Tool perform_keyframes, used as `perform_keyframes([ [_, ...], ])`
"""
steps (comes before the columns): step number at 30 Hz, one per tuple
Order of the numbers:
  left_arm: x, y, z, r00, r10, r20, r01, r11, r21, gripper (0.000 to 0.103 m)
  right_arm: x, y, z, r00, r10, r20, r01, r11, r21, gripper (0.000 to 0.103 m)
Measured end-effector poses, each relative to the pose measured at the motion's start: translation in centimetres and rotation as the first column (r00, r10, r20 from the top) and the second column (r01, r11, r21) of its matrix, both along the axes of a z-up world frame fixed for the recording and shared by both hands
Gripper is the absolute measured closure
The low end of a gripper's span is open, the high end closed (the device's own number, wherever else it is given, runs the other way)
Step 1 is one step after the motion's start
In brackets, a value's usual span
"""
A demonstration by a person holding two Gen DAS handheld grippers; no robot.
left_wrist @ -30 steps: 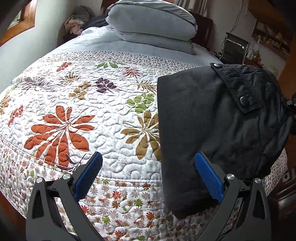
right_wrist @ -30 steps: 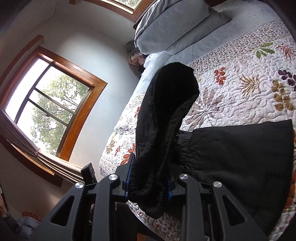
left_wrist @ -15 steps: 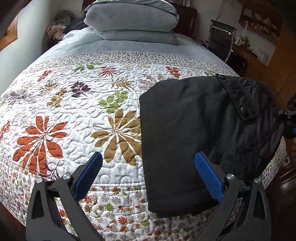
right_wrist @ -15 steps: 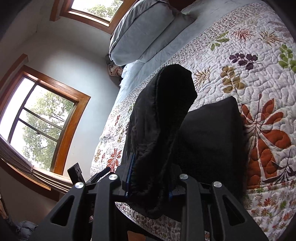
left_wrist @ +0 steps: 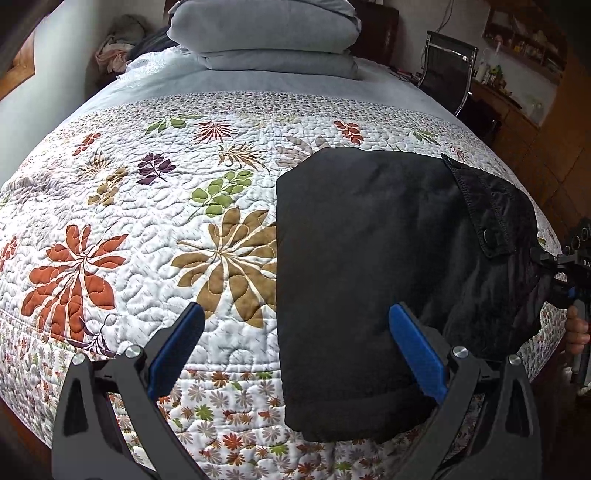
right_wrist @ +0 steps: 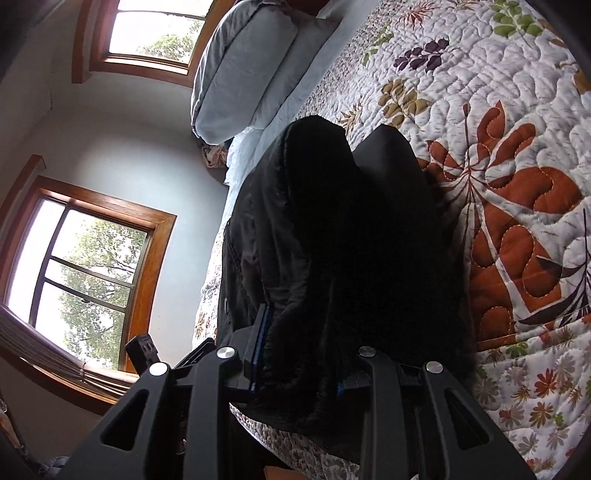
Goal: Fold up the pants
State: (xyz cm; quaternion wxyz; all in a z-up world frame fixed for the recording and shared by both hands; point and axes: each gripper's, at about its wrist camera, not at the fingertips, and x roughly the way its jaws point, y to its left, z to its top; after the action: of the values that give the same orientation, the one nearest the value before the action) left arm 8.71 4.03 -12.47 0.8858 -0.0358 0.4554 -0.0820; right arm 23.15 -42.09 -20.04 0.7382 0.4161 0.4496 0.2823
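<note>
The black pants (left_wrist: 369, 266) lie folded on the floral quilt (left_wrist: 155, 229) at the bed's near right side, a buttoned pocket flap (left_wrist: 487, 221) on top. My left gripper (left_wrist: 295, 343) is open and empty, hovering above the pants' left edge and the quilt. My right gripper (right_wrist: 299, 354) is shut on a bunch of the pants (right_wrist: 332, 240) at their right edge; it also shows in the left wrist view (left_wrist: 561, 273) at far right.
Grey pillows (left_wrist: 262, 29) are stacked at the bed's head. A black chair (left_wrist: 447, 70) and wooden cabinets (left_wrist: 528, 122) stand to the right. Windows (right_wrist: 88, 266) and a wall are on the far side. The bed's front edge drops off near my grippers.
The pants have slid left across the quilt and lie flatter. My right gripper has moved with its held edge; the left gripper stays open.
</note>
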Motion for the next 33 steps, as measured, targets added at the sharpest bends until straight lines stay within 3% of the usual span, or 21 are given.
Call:
perform_keyframes([
  [2, 0.0, -0.1, -0.2, 1.000, 0.002, -0.003, -0.002, 1.000, -0.008, 0.003, -0.1, -0.2, -0.4, 1.000, -0.001, -0.006, 0.001, 1.000, 0.006, 0.073],
  [10, -0.4, 1.2, -0.3, 0.999, 0.026, -0.040, -0.029, 0.997, -0.067, 0.003, -1.0, -1.2, 0.9, 1.000, -0.017, -0.018, 0.017, 1.000, -0.026, 0.043],
  [13, -0.6, 2.2, -0.6, 0.996, 0.056, -0.070, -0.064, 0.992, -0.112, 0.003, -1.7, -1.2, 1.4, 1.000, -0.008, -0.015, 0.007, 0.999, -0.042, 0.044],
  [16, -0.8, 2.6, -1.1, 0.994, 0.075, -0.083, -0.086, 0.988, -0.126, 0.003, -2.2, -1.0, 1.5, 1.000, -0.007, 0.000, 0.007, 0.997, -0.079, 0.060],
  [19, -1.0, 2.6, -1.0, 0.993, 0.085, -0.079, -0.094, 0.989, -0.119, 0.003, -2.7, -0.8, 1.6, 1.000, -0.006, 0.011, 0.007, 0.996, -0.088, 0.065],
  [28, -1.4, 1.3, 1.0, 0.999, 0.044, -0.012, -0.045, 0.996, -0.076, 0.003, -3.9, -0.5, 1.9, 1.000, -0.003, 0.015, 0.005, 0.994, -0.112, 0.066],
  [33, -1.5, 0.6, 1.9, 0.999, 0.028, 0.017, -0.027, 0.998, -0.053, 0.003, -4.0, -1.2, -0.3, 0.999, -0.033, -0.026, 0.032, 0.998, -0.051, 0.066],
])
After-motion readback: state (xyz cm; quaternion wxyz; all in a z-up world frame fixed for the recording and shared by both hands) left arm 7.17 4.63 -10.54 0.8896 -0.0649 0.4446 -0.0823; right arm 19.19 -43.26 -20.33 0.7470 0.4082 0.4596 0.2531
